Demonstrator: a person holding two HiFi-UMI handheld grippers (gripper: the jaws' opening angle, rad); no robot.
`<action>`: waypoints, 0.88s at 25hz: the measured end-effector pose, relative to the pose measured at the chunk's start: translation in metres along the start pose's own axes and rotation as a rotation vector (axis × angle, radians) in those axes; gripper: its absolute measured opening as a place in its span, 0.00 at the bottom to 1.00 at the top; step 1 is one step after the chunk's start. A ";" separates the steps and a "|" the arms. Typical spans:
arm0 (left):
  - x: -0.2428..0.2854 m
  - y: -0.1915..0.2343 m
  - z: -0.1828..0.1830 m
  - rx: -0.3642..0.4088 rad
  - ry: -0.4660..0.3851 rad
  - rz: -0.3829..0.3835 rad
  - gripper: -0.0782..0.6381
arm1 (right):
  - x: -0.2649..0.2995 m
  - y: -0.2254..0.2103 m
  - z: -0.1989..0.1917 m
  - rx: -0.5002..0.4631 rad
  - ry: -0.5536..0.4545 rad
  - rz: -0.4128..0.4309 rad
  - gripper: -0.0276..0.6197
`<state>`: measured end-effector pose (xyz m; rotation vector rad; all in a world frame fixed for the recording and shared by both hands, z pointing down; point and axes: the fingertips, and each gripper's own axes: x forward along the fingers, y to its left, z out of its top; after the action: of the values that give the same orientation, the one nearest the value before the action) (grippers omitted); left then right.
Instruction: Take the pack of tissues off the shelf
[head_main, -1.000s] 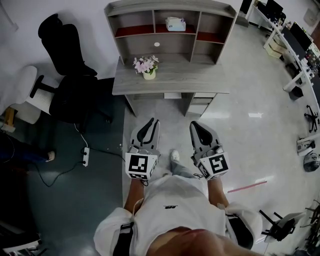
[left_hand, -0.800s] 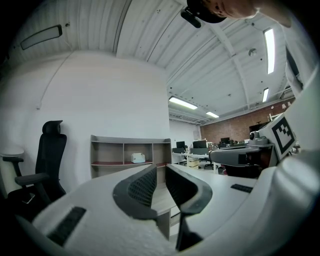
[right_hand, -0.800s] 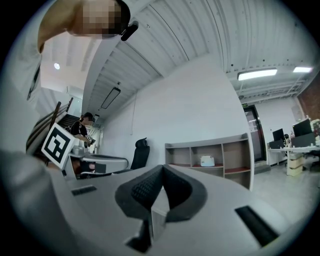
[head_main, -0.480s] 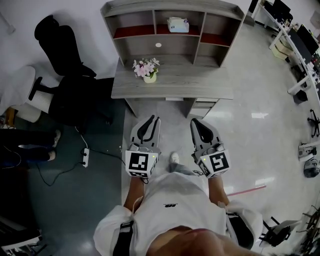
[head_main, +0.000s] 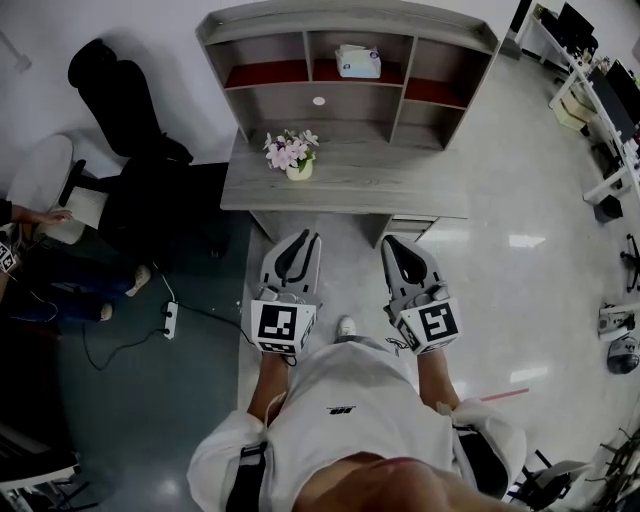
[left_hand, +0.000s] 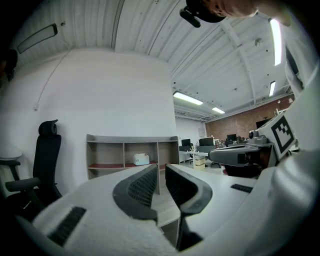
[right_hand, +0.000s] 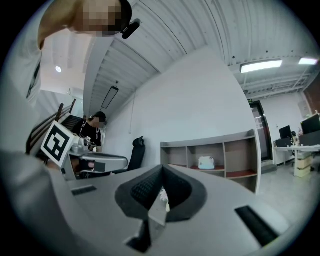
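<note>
The pack of tissues (head_main: 357, 61) is a pale box in the top middle compartment of the grey shelf unit (head_main: 350, 20) at the back of the desk (head_main: 400, 185). It also shows far off as the tissues (left_hand: 141, 159) in the left gripper view and the tissues (right_hand: 206, 162) in the right gripper view. My left gripper (head_main: 298, 240) and right gripper (head_main: 398, 243) hang side by side over the floor, short of the desk's front edge. Both are held empty. The left gripper (left_hand: 161, 172) shows only a thin slit between its jaws; the right gripper (right_hand: 161, 172) has its tips together.
A pot of pink flowers (head_main: 290, 155) stands on the desk's left part, and a small white disc (head_main: 318, 100) lies in the lower shelf bay. A black office chair (head_main: 130, 130) is at the left. A power strip (head_main: 170, 318) lies on the floor. A person (head_main: 30, 215) is at the far left.
The desk and shelf have drawn a little nearer and lower in the head view. The person at the far left has shifted. Both grippers keep their pose and stay empty.
</note>
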<state>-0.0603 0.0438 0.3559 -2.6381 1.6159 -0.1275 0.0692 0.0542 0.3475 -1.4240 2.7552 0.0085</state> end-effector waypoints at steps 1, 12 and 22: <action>0.004 0.000 0.000 0.000 0.002 0.004 0.21 | 0.003 -0.005 0.001 0.001 -0.001 0.003 0.08; 0.034 0.001 -0.002 0.005 0.020 0.027 0.21 | 0.020 -0.032 -0.005 0.020 0.008 0.025 0.08; 0.065 0.020 -0.006 0.001 0.008 0.030 0.21 | 0.046 -0.051 -0.011 0.018 0.009 0.011 0.08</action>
<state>-0.0491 -0.0237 0.3630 -2.6153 1.6563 -0.1378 0.0842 -0.0132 0.3569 -1.4086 2.7626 -0.0220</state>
